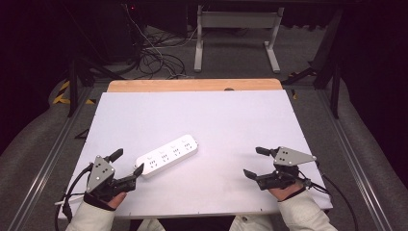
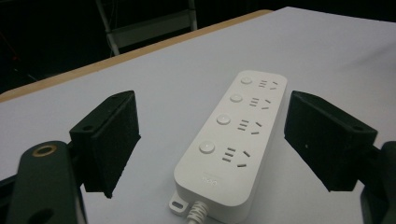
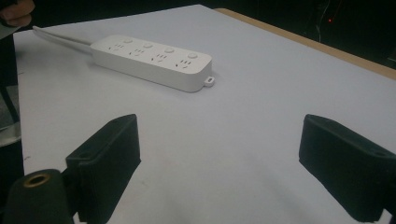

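Gaping wide, left gripper [image 2: 212,144] lining up along strip [image 2: 232,135], cord end nearest, probably not touching; right gripper [image 1: 264,163] idling unclenched, well apart.

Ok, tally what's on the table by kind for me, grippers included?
Power strip: 1, white, with 4 sockets and 4 round buttons
Grippers: 2, left gripper and right gripper, both open
Total: 3

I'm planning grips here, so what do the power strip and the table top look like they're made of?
Power strip: likely hard plastic, smooth white moulded shell with rounded edges and a soft sheen. Table top: a matte, pale sheet with no glare, maybe laminate or painted board, over a wood-coloured strip at the far edge.
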Demonstrator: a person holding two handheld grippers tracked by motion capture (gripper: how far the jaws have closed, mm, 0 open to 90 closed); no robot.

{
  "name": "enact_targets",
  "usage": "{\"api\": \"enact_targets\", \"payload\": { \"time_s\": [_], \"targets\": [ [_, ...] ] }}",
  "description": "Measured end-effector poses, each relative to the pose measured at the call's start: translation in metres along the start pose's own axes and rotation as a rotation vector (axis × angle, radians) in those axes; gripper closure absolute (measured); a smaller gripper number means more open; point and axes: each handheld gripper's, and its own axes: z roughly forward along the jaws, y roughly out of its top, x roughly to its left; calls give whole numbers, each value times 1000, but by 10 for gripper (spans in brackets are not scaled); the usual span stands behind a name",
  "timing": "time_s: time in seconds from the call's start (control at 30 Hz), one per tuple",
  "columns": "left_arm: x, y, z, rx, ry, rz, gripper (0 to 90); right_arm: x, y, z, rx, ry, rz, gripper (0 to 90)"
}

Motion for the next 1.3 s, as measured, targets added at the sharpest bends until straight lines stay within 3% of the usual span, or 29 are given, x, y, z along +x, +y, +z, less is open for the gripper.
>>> {"api": "enact_targets", "payload": {
  "time_s": [0.57, 0.77, 0.93, 1.13, 1.3],
  "targets": [
    [1, 3, -4, 8, 11, 17, 186, -1, -1, 1, -4, 6, 0, 126],
    [1, 7, -4, 34, -7, 18, 195, -1, -1, 2, 2, 7, 1, 126],
    [-2, 16, -5, 56, -13, 55, 259, 0, -1, 4, 10, 13, -1, 126],
    [1, 28, -1, 88, 14, 45, 381, 0, -1, 4, 12, 14, -3, 127],
    [6, 37, 2, 99, -8, 21, 452, 0, -2, 5, 15, 17, -2, 127]
  ]
}}
